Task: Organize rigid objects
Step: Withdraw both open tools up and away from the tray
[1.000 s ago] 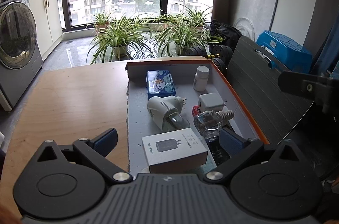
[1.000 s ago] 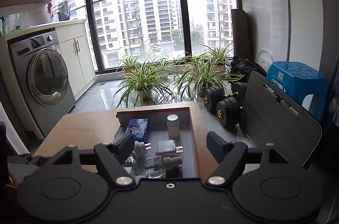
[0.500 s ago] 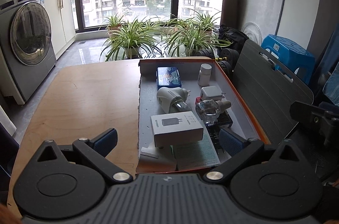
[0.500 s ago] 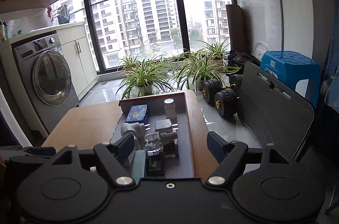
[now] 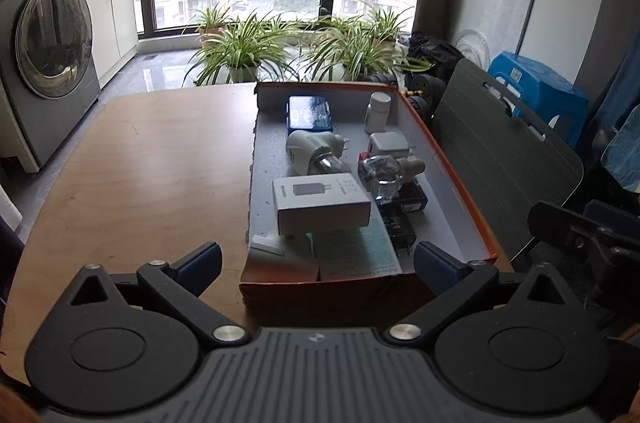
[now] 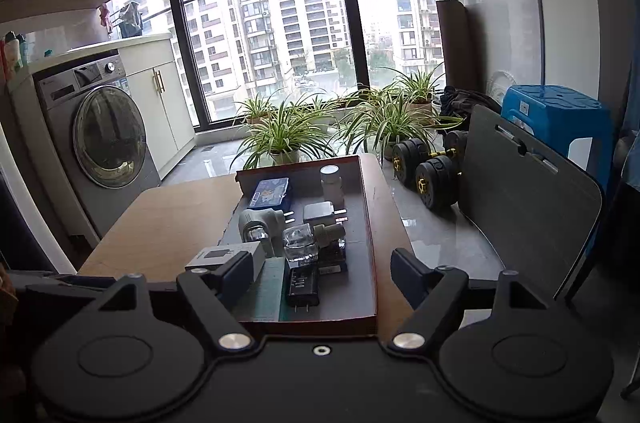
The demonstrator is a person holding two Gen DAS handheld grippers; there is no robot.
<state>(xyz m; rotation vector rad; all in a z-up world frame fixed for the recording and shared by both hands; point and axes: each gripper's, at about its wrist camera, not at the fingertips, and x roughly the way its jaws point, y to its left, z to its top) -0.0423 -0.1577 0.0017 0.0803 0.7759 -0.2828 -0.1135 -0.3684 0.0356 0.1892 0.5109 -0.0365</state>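
Your left tool (image 5: 316, 257) and right tool (image 6: 318, 273) are both spread wide and grasping nothing, hovering short of the near edge of the counter (image 5: 140, 159). The things to sort sit in the orange-rimmed box (image 5: 448, 179) along the counter's right edge: the blue case (image 5: 309, 112) and white bottle (image 5: 378, 110) at its far end, the white plug adapter (image 5: 310, 151), the clear glass bottle (image 5: 382, 175) and the white carton (image 5: 322, 204) crowded in the middle. Judging from that clutter, reaching in wide could knock the glass bottle over or shove the carton onto its neighbours, and because the box lies so near the right edge, a push there might slide it off. Compared with a second ago, both tools have drawn back: the box's near wall now shows in the left wrist view, where the carton had sat right between the fingers.
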